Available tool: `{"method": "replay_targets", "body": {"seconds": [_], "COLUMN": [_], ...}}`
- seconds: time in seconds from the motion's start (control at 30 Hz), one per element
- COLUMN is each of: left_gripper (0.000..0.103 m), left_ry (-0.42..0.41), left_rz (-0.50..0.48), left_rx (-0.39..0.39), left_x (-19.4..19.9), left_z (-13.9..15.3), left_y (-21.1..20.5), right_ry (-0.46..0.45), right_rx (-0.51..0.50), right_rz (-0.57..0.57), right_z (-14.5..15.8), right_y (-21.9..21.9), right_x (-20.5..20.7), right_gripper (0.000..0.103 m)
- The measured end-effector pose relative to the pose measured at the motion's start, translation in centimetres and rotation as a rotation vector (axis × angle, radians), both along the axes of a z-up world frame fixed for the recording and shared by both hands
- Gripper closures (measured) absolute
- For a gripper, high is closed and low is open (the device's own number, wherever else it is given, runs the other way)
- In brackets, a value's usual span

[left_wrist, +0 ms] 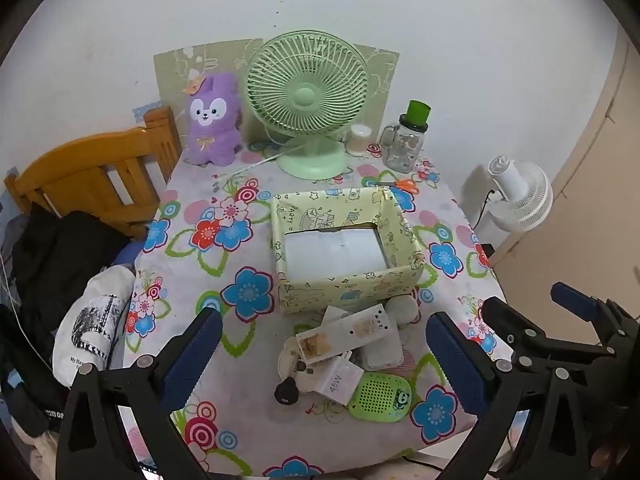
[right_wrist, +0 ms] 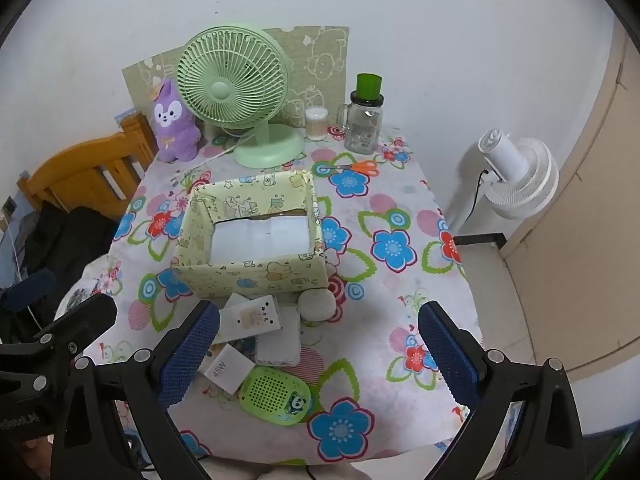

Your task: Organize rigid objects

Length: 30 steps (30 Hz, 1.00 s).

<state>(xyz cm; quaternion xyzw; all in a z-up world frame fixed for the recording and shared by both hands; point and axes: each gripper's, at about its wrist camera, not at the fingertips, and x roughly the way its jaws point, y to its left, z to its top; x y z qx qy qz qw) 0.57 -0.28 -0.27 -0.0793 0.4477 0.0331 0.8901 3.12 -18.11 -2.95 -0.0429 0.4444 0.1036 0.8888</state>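
Both tongs (left_wrist: 324, 350) (right_wrist: 318, 348) gape empty above clutter (left_wrist: 344, 344) fronting the box (left_wrist: 344, 292), green fan (left_wrist: 307, 96) behind.

Printed floral cloth (left_wrist: 248, 216), matt, covers the surface. Storage box (left_wrist: 344, 284): fabric-faced walls with cartoon print, matt; white paper-like lining inside. Desk fan (left_wrist: 308, 92): smooth pale-green plastic with a slight sheen. Plush toy (left_wrist: 212, 120): fuzzy purple pile. Jar (left_wrist: 400, 148): clear glossy glass, green plastic cap. Perforated green case (right_wrist: 276, 394): smooth plastic. Headboard (left_wrist: 92, 172): varnished wood. Each claw (left_wrist: 324, 356) (right_wrist: 318, 354): matt black plastic, blue textured pads.
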Motion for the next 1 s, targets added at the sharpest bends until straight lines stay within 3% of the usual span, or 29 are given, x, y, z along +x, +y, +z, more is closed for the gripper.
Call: {"method": "replay_targets", "body": {"seconds": [0.27,1.0], "left_gripper": [0.000,0.000], "left_ry": [-0.001,0.013], "left_rz": [0.011,-0.007], "left_rx": [0.062,0.053], "left_x": [0.4,1.2], "left_z": [0.0,-0.1], "left_y": [-0.5,-0.2], "right_ry": [-0.005,0.004], "right_rx": [0.000,0.001], "right_rz": [-0.007,-0.006], "right_z": [-0.2,-0.5], "right_y": [-0.1,-0.3], "right_x": [0.1,0.6], "right_gripper": [0.002,0.002]}}
